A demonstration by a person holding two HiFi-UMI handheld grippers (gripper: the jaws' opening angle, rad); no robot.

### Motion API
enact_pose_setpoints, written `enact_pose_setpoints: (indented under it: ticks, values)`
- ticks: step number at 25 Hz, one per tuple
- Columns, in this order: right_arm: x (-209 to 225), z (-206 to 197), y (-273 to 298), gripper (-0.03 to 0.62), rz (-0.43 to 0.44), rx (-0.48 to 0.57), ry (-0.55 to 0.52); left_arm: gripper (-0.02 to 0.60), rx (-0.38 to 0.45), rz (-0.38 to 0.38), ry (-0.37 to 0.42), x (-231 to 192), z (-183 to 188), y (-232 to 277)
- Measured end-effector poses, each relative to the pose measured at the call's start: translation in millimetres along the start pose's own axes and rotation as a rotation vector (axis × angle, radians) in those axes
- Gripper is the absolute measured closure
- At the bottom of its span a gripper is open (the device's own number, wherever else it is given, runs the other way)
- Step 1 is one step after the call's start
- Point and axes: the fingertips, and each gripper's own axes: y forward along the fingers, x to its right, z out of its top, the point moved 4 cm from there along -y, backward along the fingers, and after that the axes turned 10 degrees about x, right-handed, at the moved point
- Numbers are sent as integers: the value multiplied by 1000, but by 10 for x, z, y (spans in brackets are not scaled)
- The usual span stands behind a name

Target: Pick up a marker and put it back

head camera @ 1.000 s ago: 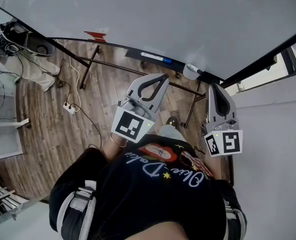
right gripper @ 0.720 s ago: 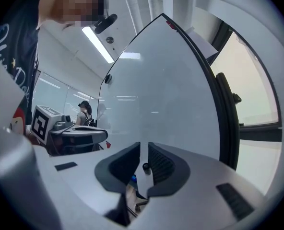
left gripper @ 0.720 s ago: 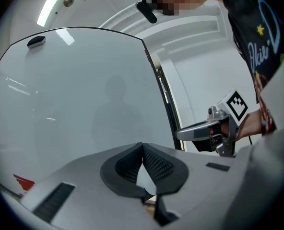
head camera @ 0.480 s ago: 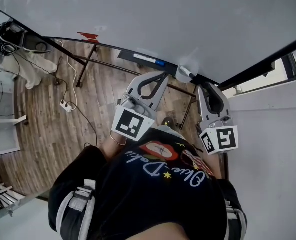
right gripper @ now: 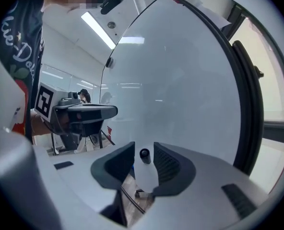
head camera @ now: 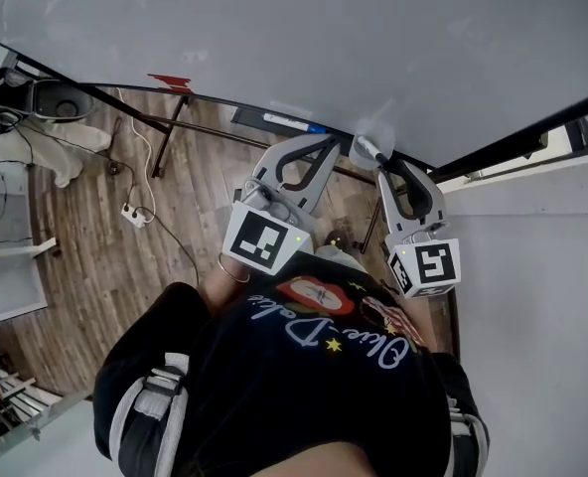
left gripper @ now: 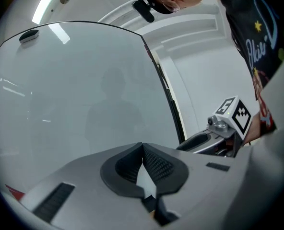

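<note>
A white marker with a black cap [head camera: 368, 150] lies at the whiteboard's tray end, just ahead of my right gripper [head camera: 385, 164]. In the right gripper view the marker [right gripper: 145, 156] stands end-on between the pads [right gripper: 167, 163], with a gap on each side. The jaws are opening and the right gripper [right gripper: 144, 147] no longer presses on the marker. My left gripper [head camera: 324, 145] hovers beside it, left of the marker. The left gripper [left gripper: 142, 145] has its tips together and nothing between them.
The large whiteboard [head camera: 324, 38] fills the far side. Its tray [head camera: 274, 119] carries a blue-capped marker [head camera: 304, 124]. The stand's dark legs [head camera: 180, 117] reach down to the wooden floor, where a power strip [head camera: 133, 214] and cables lie. A window frame [right gripper: 250, 80] is at right.
My right gripper has moved forward and left to the tray end, and its jaws have parted around the marker. The left gripper has barely shifted.
</note>
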Motion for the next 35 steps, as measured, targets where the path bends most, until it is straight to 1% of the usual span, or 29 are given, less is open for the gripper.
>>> enact_pose_setpoints:
  ticks: [8,16,21,25,30,35]
  values:
    - [-14,-130,144,487,-42,-47,-7,578,-27,-5,-16,-207,-29,-43]
    - [-30,-223,220,487,-86,-66,-5,578,-44,2,-20,-339,-99,-176]
    - [9,-247,236,517,-123,-76,-39,578,-45,13,-23,-407,-110,-236]
    - [5,-230,243,520,-132,-89,-60,578,-42,24,-23,-461,-108,-271]
    - [-13,-154,233,522,-135,-83,-87,578,-34,20,-15,-481,-83,-291]
    - [-47,-47,230,522,-126,-72,-100,578,-27,34,-31,-522,-92,-323]
